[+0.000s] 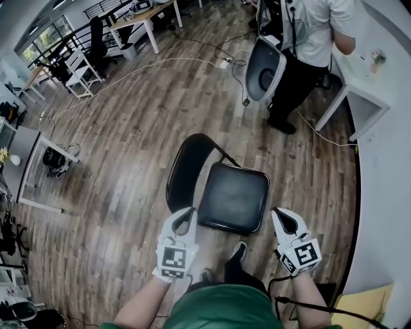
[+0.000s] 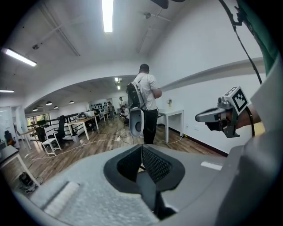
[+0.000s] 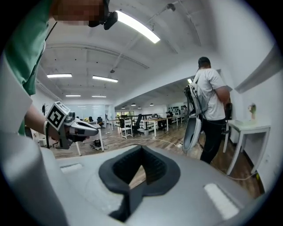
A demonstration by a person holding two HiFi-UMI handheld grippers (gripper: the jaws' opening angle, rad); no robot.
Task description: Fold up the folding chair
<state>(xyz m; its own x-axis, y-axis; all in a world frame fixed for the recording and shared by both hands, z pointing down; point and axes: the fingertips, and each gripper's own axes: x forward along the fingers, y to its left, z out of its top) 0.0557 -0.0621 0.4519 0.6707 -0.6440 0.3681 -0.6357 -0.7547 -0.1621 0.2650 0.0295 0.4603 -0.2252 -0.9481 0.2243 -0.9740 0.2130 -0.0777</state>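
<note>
Head view: wood floor [image 1: 128, 128] filled most of the frame. Folding chair [image 1: 234, 196] stood on it unfolded, dead centre, directly in front of the person wearing the camera. Its black seat was flat and the curved backrest [image 1: 186, 168] was on the seat's left side in this view.

Standing person [image 1: 314, 38] in a white shirt was at the top right, beyond the chair, with a grey shell-shaped pack [image 1: 263, 71] hanging from the back. They were beside a white table [image 1: 359, 87] against the wall. Desks [image 1: 141, 19] and a white chair [image 1: 80, 71] sat top left, well apart from the folding chair.

Left gripper [image 1: 186, 215] was at the seat's near-left corner. Its tip overlapped the seat edge in the picture; couldn't tell whether it touched. Right gripper [image 1: 282, 216] was just beside the near-right corner, with a gap visible.

Left gripper view: fingers [image 2: 152, 161] were pressed fully together, nothing between them. The other gripper [image 2: 201, 117] showed at the right.

Right gripper view: same, fingers [image 3: 154, 161] closed tip to tip and empty. The other gripper [image 3: 95, 129] showed at the left.

White cable [image 1: 148, 67] ran across the floor past the desks. Dark shoe [image 1: 237, 250] was just below the seat's near edge.
</note>
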